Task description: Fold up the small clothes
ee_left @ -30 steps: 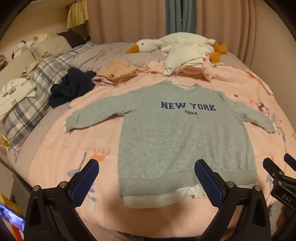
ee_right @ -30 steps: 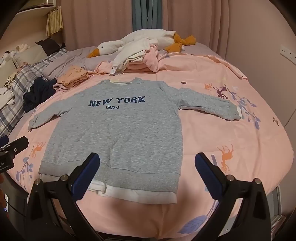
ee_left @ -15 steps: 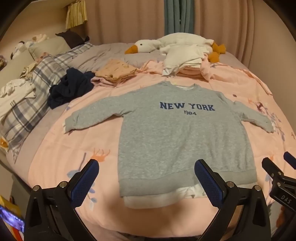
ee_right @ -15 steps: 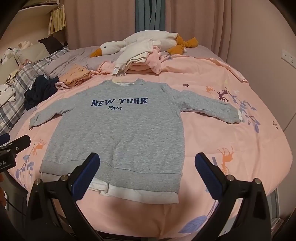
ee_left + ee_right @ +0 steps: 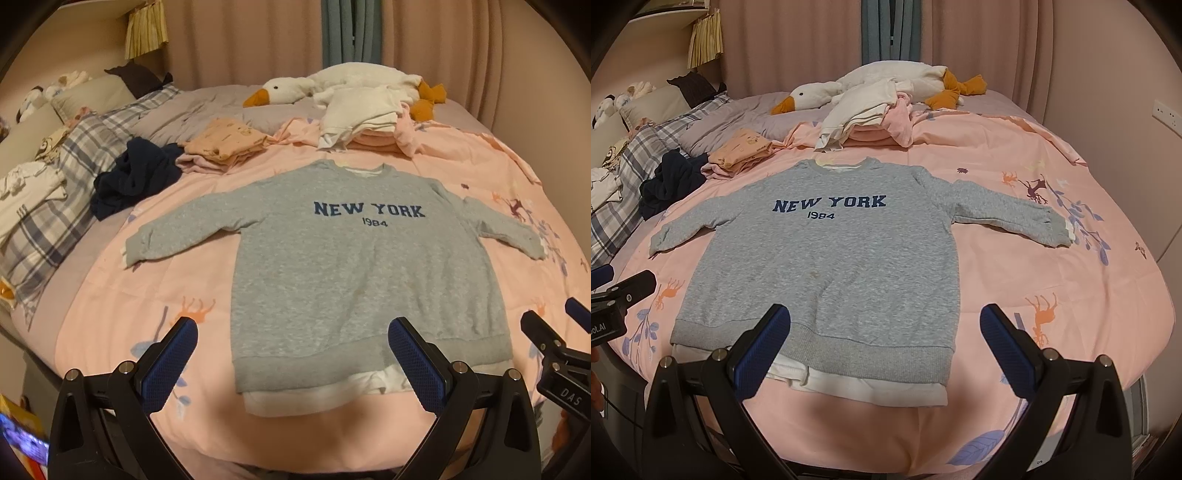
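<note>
Grey sweatshirt (image 5: 365, 273) lies flat, face up, on the pink duvet (image 5: 122, 321), hem at the near edge, collar far, both sleeves spread out left and right. A white inner layer (image 5: 871, 387) pokes out under the hem. Left gripper (image 5: 291, 354) hovers above the near left hem corner, jaws wide apart, holding nothing. Right gripper (image 5: 886, 343) hovers above the near right hem corner, also spread wide and empty. No fold started yet.

Risks: a pinch at the hem may catch only the grey layer and leave the white one behind, so the layers slide apart and the fold goes crooked. A deep bite could also grab the duvet and drag it up. The hem sits close to the bed edge, so a pull toward the near side could slide the garment off. Sleeves are long and loose; uneven lifting would bunch them. Folded piles (image 5: 225, 147) and a plush goose (image 5: 886, 85) sit far, well apart, likely no obstruction.
</note>
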### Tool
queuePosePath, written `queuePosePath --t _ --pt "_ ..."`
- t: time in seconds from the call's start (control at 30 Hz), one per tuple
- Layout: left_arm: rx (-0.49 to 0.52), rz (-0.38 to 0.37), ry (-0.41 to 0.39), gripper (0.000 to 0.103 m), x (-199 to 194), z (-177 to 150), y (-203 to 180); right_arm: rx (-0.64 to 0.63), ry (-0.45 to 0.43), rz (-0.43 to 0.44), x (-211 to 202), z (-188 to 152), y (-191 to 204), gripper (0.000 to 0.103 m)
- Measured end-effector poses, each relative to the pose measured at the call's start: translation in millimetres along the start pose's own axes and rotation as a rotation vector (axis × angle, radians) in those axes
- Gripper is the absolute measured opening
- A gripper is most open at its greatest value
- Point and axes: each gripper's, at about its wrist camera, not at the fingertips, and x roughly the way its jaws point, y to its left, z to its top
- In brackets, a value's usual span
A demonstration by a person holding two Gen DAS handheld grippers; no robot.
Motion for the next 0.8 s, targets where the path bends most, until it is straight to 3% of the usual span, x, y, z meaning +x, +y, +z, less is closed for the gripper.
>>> queuePosePath --t 0.8 --pt "0.013 -0.003 0.022 0.102 5.0 -5.9 -3.6 0.002 0.005 0.000 2.3 -3.5 1.8 0.103"
